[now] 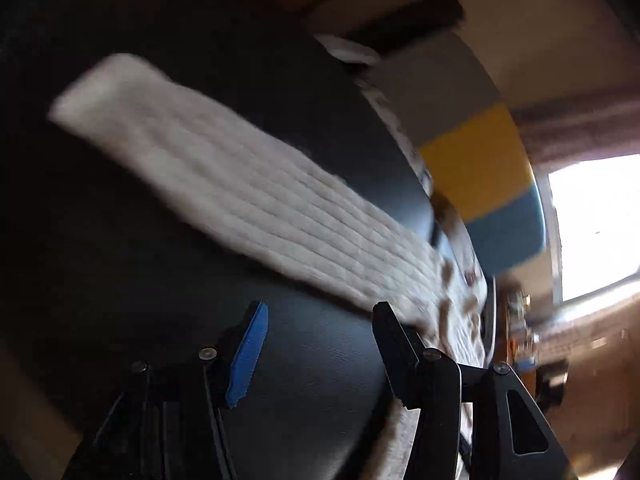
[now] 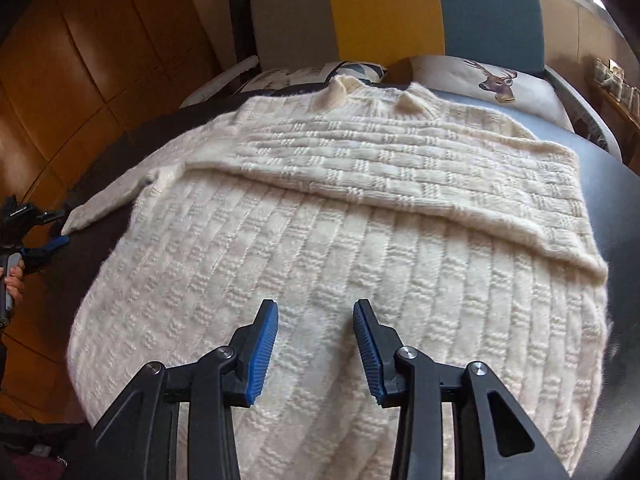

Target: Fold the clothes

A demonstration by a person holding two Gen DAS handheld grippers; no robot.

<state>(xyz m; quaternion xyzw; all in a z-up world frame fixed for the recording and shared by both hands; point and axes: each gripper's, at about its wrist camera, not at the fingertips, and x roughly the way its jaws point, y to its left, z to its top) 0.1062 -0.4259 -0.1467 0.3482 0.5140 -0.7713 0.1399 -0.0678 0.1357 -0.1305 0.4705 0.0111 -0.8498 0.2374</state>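
A cream knit sweater (image 2: 320, 240) lies flat on the dark bed cover (image 2: 624, 208), collar toward the headboard. One sleeve (image 2: 400, 168) is folded across the chest. The other sleeve (image 2: 108, 200) stretches out to the left. My right gripper (image 2: 316, 304) hovers open over the sweater's lower body, with nothing between its blue pads. In the blurred, tilted left wrist view, the outstretched sleeve (image 1: 224, 184) lies on the dark cover ahead of my left gripper (image 1: 320, 308), which is open and empty. The right wrist view shows the left gripper (image 2: 56, 232) near the sleeve's cuff, held by a hand (image 2: 14, 280).
A headboard (image 2: 380, 8) with grey, yellow and blue panels stands behind the bed. Pillows, one with a deer print (image 2: 496, 80), lie under it. Wooden cupboard doors (image 2: 80, 60) line the left side. A bright window (image 1: 592, 224) shows in the left wrist view.
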